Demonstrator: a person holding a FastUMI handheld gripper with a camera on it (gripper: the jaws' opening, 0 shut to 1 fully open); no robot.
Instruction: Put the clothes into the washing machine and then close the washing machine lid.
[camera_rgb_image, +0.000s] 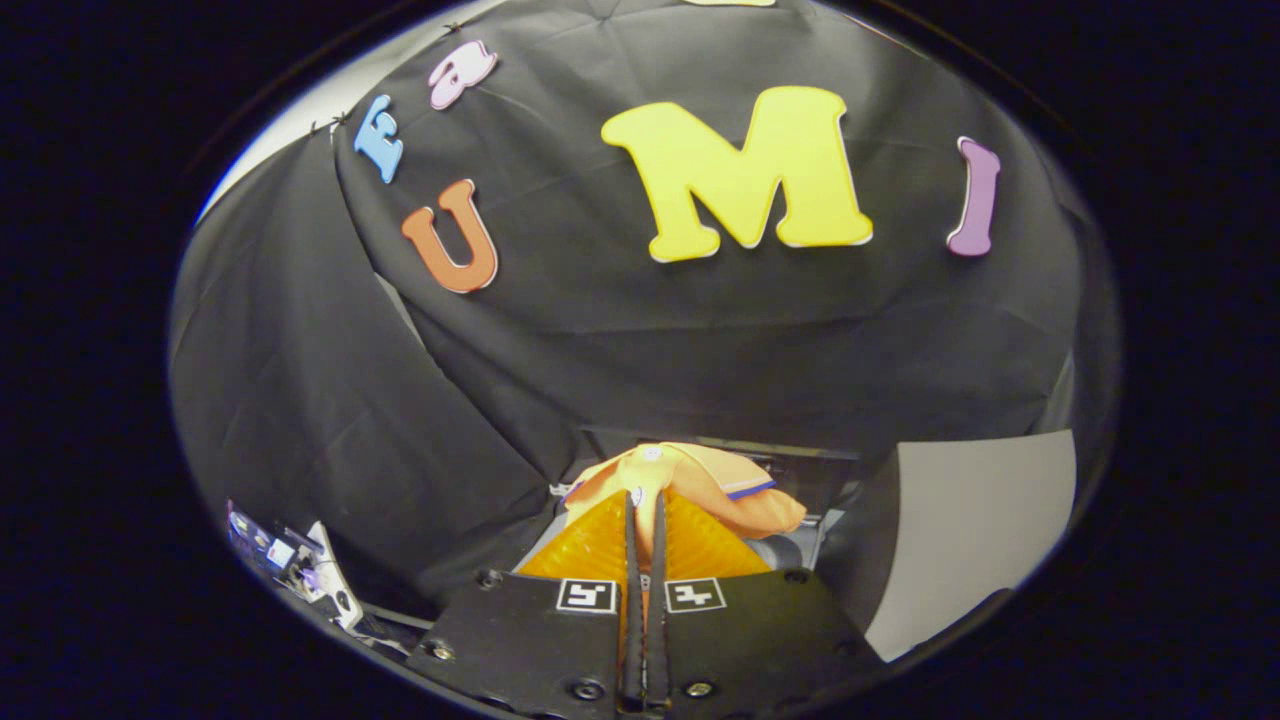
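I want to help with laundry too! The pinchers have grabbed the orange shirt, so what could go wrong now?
1. The gripper is shut on only a thin fold of the orange garment, so it might slip out.
2. Most of the cloth bunches loose beyond the fingers and could snag on the dark machine part just behind it.
3. The raised garment hides what lies ahead, so aiming may be harder.

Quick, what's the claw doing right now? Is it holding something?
Claw: closed, its two fingers pinching the orange shirt, held up in front of the black cloth wall.
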